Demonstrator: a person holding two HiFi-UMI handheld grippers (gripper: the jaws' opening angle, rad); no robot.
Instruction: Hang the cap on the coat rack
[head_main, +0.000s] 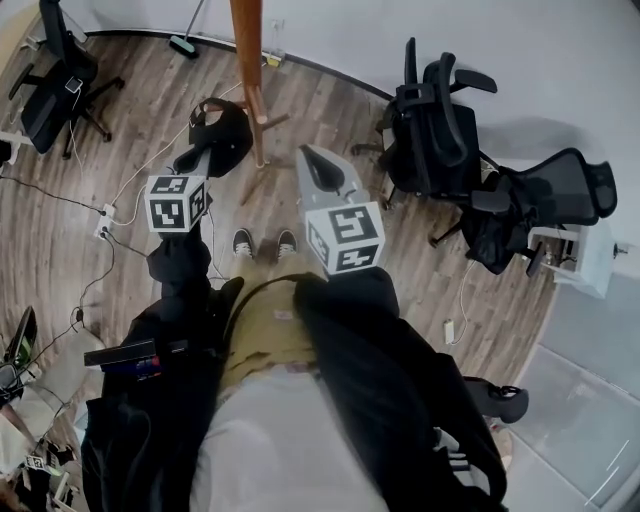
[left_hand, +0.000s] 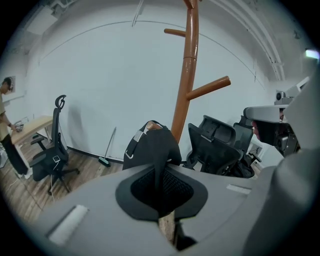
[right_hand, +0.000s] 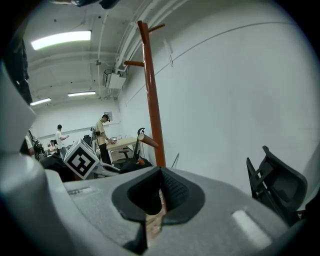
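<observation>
Nearest, the right gripper (right_hand: 160, 194) was closed on nothing, on the near side of the coat rack (left_hand: 188, 75). The left gripper (left_hand: 161, 176) was pinched shut on a fold of the black cap (left_hand: 152, 142), which hung just short of the coat rack and below its side peg (left_hand: 210, 87). The cap looked light and soft, sagging limply. A hold at its edge seemed best, leaving the back strap (left_hand: 131, 146) free for the peg.

Black office chairs (head_main: 435, 130), broom (head_main: 183, 44) on wood floor (head_main: 330, 115)
</observation>
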